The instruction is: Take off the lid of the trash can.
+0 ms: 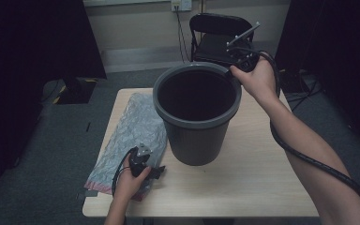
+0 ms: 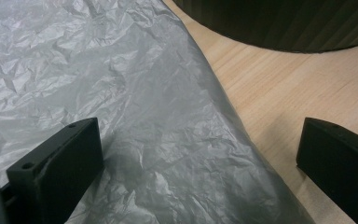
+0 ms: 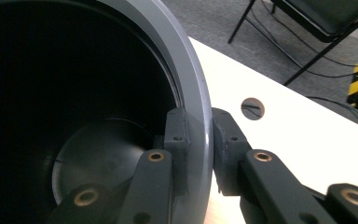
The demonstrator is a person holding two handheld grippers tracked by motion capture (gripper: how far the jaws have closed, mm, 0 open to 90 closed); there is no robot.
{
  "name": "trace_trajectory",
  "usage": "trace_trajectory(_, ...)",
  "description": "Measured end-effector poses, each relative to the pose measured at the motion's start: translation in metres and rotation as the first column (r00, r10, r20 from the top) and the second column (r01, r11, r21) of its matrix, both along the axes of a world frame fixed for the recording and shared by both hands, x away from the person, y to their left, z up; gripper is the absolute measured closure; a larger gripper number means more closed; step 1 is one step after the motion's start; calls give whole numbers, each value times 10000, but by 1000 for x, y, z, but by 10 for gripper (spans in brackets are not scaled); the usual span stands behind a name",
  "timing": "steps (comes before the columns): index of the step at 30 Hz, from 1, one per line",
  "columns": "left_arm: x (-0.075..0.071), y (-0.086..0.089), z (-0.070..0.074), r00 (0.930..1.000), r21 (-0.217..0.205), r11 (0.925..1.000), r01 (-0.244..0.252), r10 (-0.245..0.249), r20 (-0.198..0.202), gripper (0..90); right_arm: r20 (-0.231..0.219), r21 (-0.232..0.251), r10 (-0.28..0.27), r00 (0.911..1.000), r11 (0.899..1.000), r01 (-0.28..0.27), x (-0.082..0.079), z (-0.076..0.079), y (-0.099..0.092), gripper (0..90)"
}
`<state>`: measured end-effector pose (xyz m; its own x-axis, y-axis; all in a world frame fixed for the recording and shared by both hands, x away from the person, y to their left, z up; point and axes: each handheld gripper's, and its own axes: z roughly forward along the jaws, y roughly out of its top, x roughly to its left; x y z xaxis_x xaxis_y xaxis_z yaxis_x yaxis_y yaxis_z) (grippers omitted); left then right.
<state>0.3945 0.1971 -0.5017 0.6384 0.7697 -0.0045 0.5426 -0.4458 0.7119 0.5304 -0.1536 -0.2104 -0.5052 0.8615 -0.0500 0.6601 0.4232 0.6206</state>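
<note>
The right gripper (image 3: 198,140) clamps the rim of a grey bin (image 3: 193,84), one pad inside the wall and the other outside, both pressing on the plastic. In the high view the right gripper (image 1: 234,70) meets that rim at about two o'clock on the bin's round mouth, the hand behind it and a thick black cable (image 1: 309,157) trailing back along the forearm.

The left gripper (image 2: 198,154) stands wide open, holding nothing: one jaw rests over a crinkled grey plastic bag (image 2: 121,93), the other over bare wood, with the bag's edge running between them. From above, the left gripper (image 1: 157,171) lies low on the table (image 1: 243,187) at about seven o'clock from the bin, at the near end of the bag.

The bin (image 1: 197,117) stands upright near the middle of the light wooden table, its dark inside empty as far as the right gripper view shows. The bag (image 1: 133,136) lies flat at the bin's nine o'clock, reaching toward the table's near left corner. Beyond the table, at twelve o'clock, a black folding chair (image 1: 215,35) stands on grey carpet.
</note>
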Motion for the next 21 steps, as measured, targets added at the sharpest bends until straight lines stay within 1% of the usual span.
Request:
trace_trajectory(5,0,0,0,10000,-3,10000,-1,1,0,0,-184,440,29,9998,9990,-21,0,10,-3,792)
trace_trajectory(9,0,0,0,10000,-2,10000,-2,2,2,0,-348,746,35,9994,9972,-9,2,10,-7,793)
trace_trajectory(11,0,0,0,10000,-2,10000,1,-1,0,0,-453,1043,56,9990,9945,-9,3,9,-9,794)
trace_trajectory(13,0,0,0,10000,1,10000,6,-6,0,0,-563,1238,64,9984,9923,6,5,9,-12,794)
trace_trajectory(14,0,0,0,10000,0,10000,6,-6,-1,0,-684,1507,125,9976,9886,-21,5,9,-14,794)
trace_trajectory(15,0,0,0,10000,-1,10000,9,-9,-4,0,-688,1520,115,9976,9884,-9,5,10,-15,793)
trace_trajectory(16,0,0,0,10000,0,10000,10,-10,-3,0,-631,1377,59,9980,9905,28,5,11,-16,793)
trace_trajectory(18,0,0,0,10000,1,10000,9,-9,-2,0,-660,1472,70,9978,9891,27,5,14,-18,794)
trace_trajectory(20,0,0,0,10000,-3,10000,12,-12,-6,0,-531,1276,4,9986,9918,63,3,17,-21,793)
trace_trajectory(21,0,0,0,10000,0,10000,10,-10,-5,0,-525,1266,4,9986,9919,63,3,18,-22,794)
